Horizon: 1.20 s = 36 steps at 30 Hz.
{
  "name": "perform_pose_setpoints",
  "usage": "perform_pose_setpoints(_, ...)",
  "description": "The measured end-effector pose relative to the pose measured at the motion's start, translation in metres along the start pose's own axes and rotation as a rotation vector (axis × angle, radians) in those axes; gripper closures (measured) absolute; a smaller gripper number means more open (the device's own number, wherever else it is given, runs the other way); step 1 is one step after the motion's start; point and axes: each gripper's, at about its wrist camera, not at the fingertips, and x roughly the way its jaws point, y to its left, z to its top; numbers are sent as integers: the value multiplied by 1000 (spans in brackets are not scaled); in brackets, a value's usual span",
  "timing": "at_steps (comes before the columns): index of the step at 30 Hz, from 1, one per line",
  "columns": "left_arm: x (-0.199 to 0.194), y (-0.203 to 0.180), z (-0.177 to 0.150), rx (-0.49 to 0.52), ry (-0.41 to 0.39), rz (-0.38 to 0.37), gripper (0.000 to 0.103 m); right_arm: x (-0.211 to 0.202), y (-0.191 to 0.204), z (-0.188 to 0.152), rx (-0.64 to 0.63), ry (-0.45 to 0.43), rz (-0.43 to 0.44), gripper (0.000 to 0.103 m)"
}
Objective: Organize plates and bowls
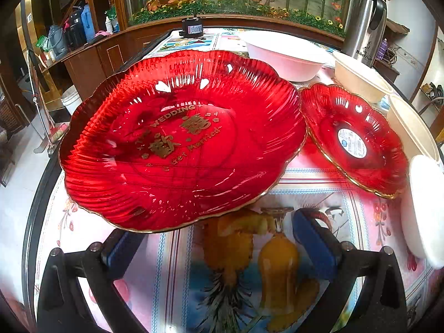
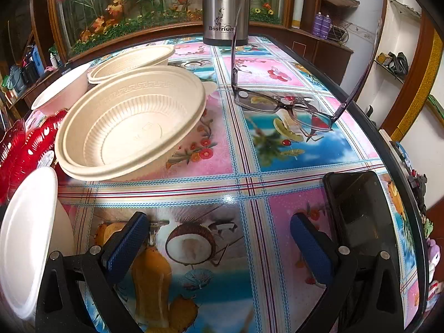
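While both tools sit low over the bench (image 2: 244,191), I read my left hand-held gripper (image 1: 219,247) as spread wide with nothing between its blue pads, and my right hand-held gripper (image 2: 219,247) as likewise wide apart and empty.

Taking the big red plate (image 1: 180,138) as my landmark: it lies straight ahead of the left hand-held gripper, its near gold rim just beyond the left pad and reaching toward the gap between the fingers. It looks tilted or raised at its near edge, though I cannot tell what props it. Just right of it, rims nearly touching, is the smaller red plate (image 1: 358,138) with a sticker in its middle. Behind the big plate sits a white bowl (image 1: 280,55); right of the smaller plate run two beige bowls (image 1: 360,76), and a white foam bowl (image 1: 424,208) is nearest on that side. A steel flask (image 1: 363,22) stands far back right.

From the right wrist view the near beige bowl (image 2: 133,127) is ahead and left, glasses (image 2: 283,108) ahead, a phone (image 2: 360,216) beside the right finger.

My judgement: the left hand is nearer the red plates, so it should take the big plate's near rim.
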Motion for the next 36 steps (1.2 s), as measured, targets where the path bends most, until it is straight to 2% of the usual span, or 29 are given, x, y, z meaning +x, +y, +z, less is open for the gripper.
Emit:
perform_pose_setpoints(20, 6, -3, 0, -28, -5, 22, 0, -2, -3, -3, 13, 2, -11, 1)
perform_pose_setpoints(23, 4, -3, 0, -24, 15, 20, 0, -3, 0, -3, 13, 5, -14, 1)
perform_pose_setpoints(26, 2, 0, 0, -11, 83, -3, 0, -2, -1, 1, -18, 51, 11, 1)
perform_pose_setpoints(28, -3, 1, -4, -13, 113, -15, 0, -2, -4, 5, -39, 141, 25, 1)
perform_pose_setpoints(30, -14, 3, -10, -21, 142, -69, 0, -6, -13, 5, -38, 212, 20, 1)
perform_pose_setpoints(31, -26, 8, -13, -47, 133, -117, 0, -11, -18, 5, -23, 222, 34, 1)
perform_pose_setpoints(32, -38, 12, -16, -63, 114, -128, 0, -20, -26, 4, 2, 225, 64, 1)
perform_pose_setpoints(36, -85, 31, -15, -29, 7, -106, 0, -60, -42, 10, 67, 165, 163, 1)
